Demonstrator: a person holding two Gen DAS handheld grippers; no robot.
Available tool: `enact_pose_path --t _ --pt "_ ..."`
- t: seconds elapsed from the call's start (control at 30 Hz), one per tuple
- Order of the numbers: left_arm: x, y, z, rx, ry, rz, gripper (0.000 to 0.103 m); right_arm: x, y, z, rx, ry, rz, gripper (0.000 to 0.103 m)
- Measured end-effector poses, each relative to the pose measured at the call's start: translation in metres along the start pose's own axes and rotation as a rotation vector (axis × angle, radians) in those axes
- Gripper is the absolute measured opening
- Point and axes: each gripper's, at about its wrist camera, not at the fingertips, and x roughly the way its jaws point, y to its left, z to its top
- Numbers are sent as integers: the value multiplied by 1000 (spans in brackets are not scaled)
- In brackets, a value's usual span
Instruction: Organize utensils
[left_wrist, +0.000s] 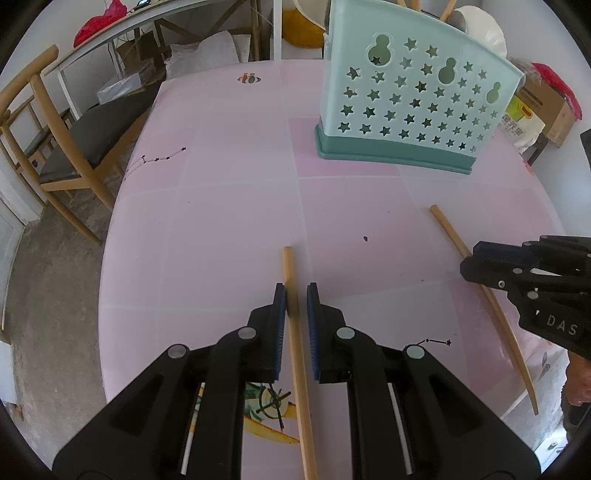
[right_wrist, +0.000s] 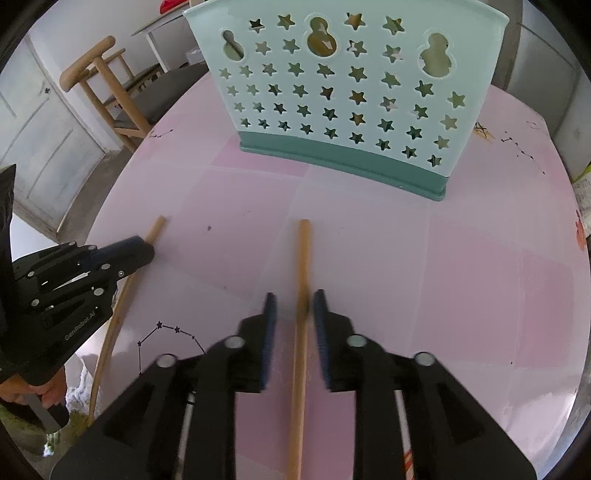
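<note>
On the pink worktop two wooden chopsticks lay well apart, both short of the mint star-punched utensil holder at the far side. The left tongs straddled the left chopstick, pads slightly parted; a gap showed on one side, so I judged them released rather than gripping. The right tongs stood wider around the right chopstick, clearly not pressing it. Each stick looked light, rigid and smooth, likely to roll or pivot if pinched near an end. Gripping near the thicker upper part, across the shaft, seemed safest.
</note>
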Motion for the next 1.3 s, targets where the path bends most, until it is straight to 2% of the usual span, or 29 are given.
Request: enact_pose_path --t 0.3,0.43,0.63,1.3 --pt "-1 -2 -1 11 -4 15 10 5 10 3 -35 -24 -50 23" --pt "-1 -3 -1 9 -4 18 10 7 16 5 -58 -30 -84 20" --pt "-2 -4 -1 12 -5 19 10 9 15 8 -45 -34 -76 10" --pt "-1 -5 -3 27 -10 20 10 7 7 8 -13 -44 -63 7"
